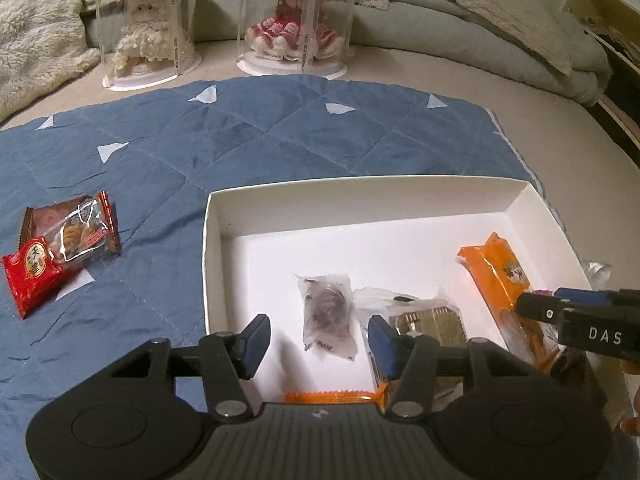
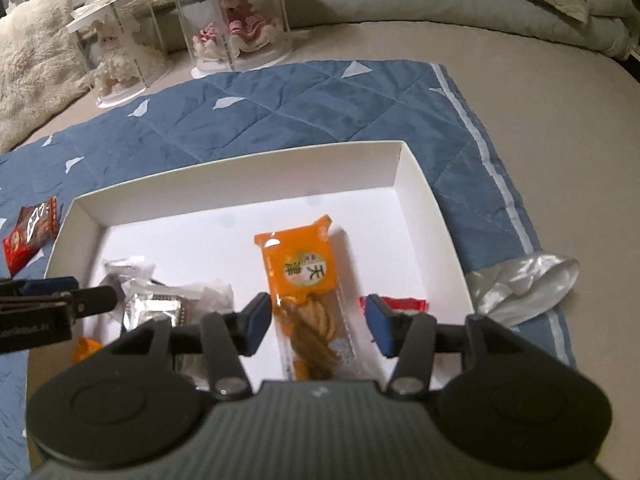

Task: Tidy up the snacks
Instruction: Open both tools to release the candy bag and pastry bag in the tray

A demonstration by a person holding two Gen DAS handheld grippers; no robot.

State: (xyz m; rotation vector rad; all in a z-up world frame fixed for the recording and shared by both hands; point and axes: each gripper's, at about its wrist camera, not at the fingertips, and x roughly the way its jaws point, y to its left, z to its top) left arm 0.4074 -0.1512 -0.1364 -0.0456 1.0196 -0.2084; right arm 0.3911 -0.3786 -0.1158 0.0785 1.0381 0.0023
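A white box lies on a blue quilt. My left gripper hangs open over the box floor, and a clear packet with a dark snack lies loose between its fingers. Beside that packet are a silver-gold packet and an orange edge. My right gripper is open astride a long orange packet, its pads apart from the wrapper. A red packet peeks out by its right finger. A red packet and a brown packet lie on the quilt left of the box.
Two clear cases with dolls stand behind the quilt. A crumpled clear plastic bag lies at the box's right side. A fluffy blanket is at the far left and a grey duvet at the back right.
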